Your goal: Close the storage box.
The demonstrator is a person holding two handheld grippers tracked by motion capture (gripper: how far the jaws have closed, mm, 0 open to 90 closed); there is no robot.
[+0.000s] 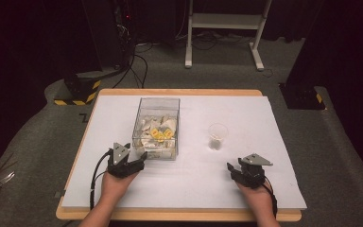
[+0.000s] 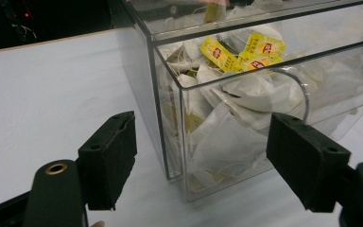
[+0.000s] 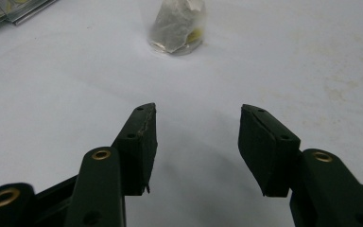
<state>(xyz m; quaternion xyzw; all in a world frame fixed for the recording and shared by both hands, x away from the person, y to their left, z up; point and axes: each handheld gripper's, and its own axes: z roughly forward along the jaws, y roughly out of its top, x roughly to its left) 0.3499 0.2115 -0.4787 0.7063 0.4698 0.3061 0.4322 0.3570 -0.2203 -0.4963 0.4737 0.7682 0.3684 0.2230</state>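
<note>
A clear plastic box [image 1: 157, 127] of white tea bags with yellow tags [image 1: 160, 135] stands left of the table's middle. My left gripper [image 1: 133, 161] rests just in front of the box's near left corner [image 2: 182, 142], open, jaws apart with nothing between them. A clear plastic cup [image 1: 217, 136] stands to the right of the box; a tea bag lies in the cup [image 3: 177, 26]. My right gripper [image 1: 233, 171] sits near the front right of the table, pointing toward the cup, open and holding nothing.
The white sheet [image 1: 246, 113] covers a wooden table [image 1: 179, 92]. A white table frame [image 1: 227, 28] and cables stand on the floor beyond. A black and yellow block [image 1: 78, 90] sits by the table's far left corner.
</note>
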